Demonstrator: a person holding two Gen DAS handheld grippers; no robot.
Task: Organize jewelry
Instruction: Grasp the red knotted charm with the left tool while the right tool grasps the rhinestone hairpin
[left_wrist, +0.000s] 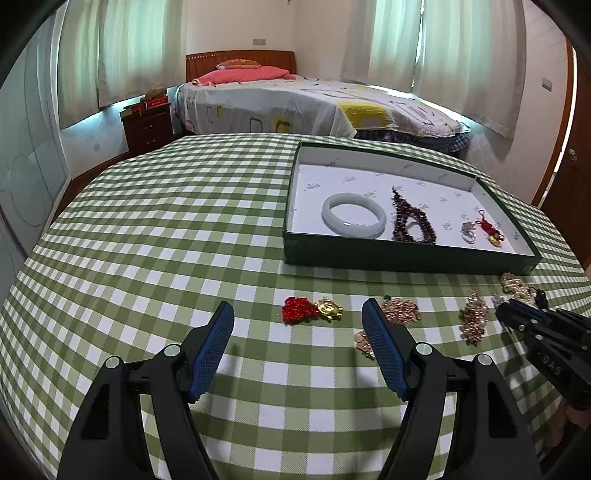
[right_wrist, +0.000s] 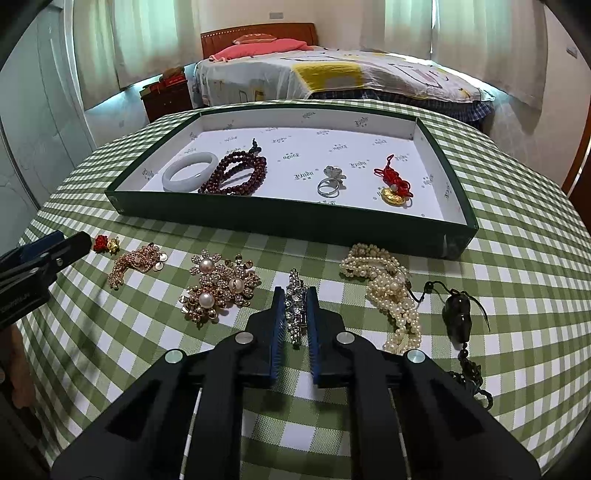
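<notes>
We count six loose pieces on the table, from left to right in the right wrist view: one red knotted charm with a gold pendant (right_wrist: 105, 244), one rose-gold sequined brooch (right_wrist: 136, 263), one gold flower brooch with three pearls (right_wrist: 218, 290), one silver rhinestone clip (right_wrist: 296, 308), one bunched white pearl necklace (right_wrist: 388, 286) and one black pendant on a dark cord (right_wrist: 458, 314).

Our left gripper (left_wrist: 298, 314) hangs with its blue pads spread wide and nothing between them, just short of the red charm. Our right gripper (right_wrist: 296, 295) has its pads pressed against both sides of the silver rhinestone clip, which lies on the cloth.

Behind the loose pieces sits one shallow dark green box with a white printed lining (right_wrist: 258, 218). It holds four pieces, left to right: one pale jade bangle (right_wrist: 190, 171), one coiled strand of dark red beads (right_wrist: 236, 173) touching the bangle, one silver flower ring (right_wrist: 330, 181), and one red knotted cord with a gold charm (right_wrist: 395, 184).

The surface is a green-and-white checked tablecloth (right_wrist: 517, 258). Beyond it the room shows one bed with a patterned cover (left_wrist: 314, 103) and pink pillows, a dark wooden nightstand (left_wrist: 147, 127) left of it, and pale curtains (left_wrist: 461, 44) over bright windows.
</notes>
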